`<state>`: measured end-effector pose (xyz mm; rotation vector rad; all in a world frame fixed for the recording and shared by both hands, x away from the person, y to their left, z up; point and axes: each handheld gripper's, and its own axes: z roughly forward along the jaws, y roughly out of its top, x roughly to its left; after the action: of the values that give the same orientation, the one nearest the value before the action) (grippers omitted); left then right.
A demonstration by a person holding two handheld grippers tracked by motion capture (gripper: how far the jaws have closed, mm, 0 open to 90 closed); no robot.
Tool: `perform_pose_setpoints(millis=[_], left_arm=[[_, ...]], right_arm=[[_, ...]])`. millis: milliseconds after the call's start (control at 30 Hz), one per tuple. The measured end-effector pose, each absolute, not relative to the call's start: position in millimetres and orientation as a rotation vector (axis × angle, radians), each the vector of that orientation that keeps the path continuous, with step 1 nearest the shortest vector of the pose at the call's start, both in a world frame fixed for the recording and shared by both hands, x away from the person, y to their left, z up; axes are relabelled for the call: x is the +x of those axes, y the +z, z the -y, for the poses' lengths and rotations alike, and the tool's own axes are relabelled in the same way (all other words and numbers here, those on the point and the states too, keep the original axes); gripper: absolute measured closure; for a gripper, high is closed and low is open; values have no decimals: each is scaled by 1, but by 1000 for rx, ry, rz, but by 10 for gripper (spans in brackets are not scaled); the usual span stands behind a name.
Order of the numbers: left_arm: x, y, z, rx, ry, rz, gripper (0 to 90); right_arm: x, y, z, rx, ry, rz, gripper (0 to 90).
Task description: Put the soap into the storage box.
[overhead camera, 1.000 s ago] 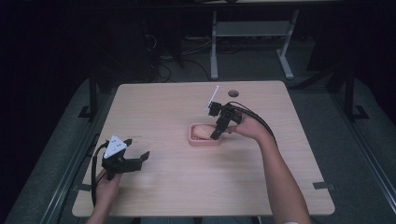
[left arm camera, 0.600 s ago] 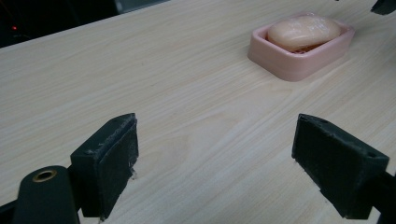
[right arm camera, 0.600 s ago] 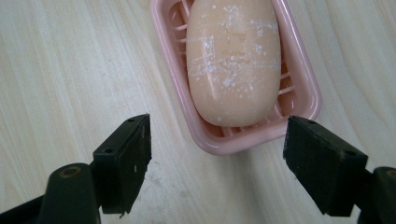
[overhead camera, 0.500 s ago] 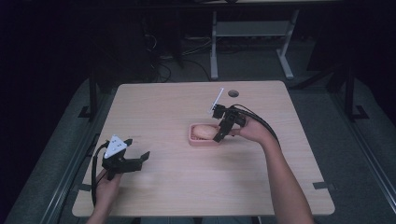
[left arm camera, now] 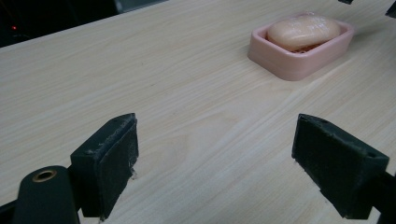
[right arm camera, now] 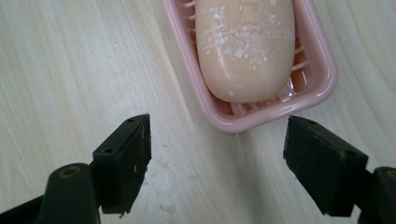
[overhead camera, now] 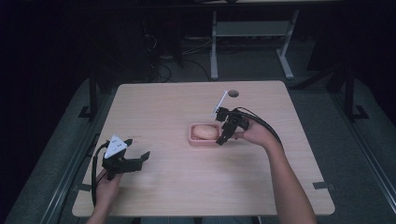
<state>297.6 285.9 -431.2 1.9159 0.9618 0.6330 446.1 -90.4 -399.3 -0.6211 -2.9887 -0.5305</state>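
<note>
Right gripper [overhead camera: 223,136] is sitting just off the near-right end of the pink soap dish [overhead camera: 204,140], slightly farther back from it than half a second ago, when its tips were crowding the dish wall. Jaws are standing wide apart, nothing between them; in the right gripper view [right arm camera: 217,158] the dish end [right arm camera: 261,114] lies just ahead of the gap, not inside it. The soap bar [overhead camera: 206,131] is resting in the dish, lengthwise on the ribs, dusted with white flecks [right arm camera: 245,46]. Dish position is reading the same across the last second, so the small retreat looks like either a release just finished or a re-aiming before a grab; I cannot settle which. Left gripper [overhead camera: 136,159] is hanging low over the near-left table [overhead camera: 177,196], jaws also apart and empty, well clear of the dish and unmoved. Around: a small round hole [overhead camera: 233,94] near the far edge, a thin white rod [overhead camera: 219,102] rising from the right gripper. Nothing is lying between jaws and dish; the dish rim itself is the only thing in the way of the bar.
</note>
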Motion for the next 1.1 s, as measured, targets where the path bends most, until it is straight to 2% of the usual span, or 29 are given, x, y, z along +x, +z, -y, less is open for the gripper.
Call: perform_pose_setpoints(millis=[1100], left_arm=[[298, -431, -286, 1916, 634, -962, 143]], right_arm=[[434, -406, 106, -660, -516, 2979, 226]])
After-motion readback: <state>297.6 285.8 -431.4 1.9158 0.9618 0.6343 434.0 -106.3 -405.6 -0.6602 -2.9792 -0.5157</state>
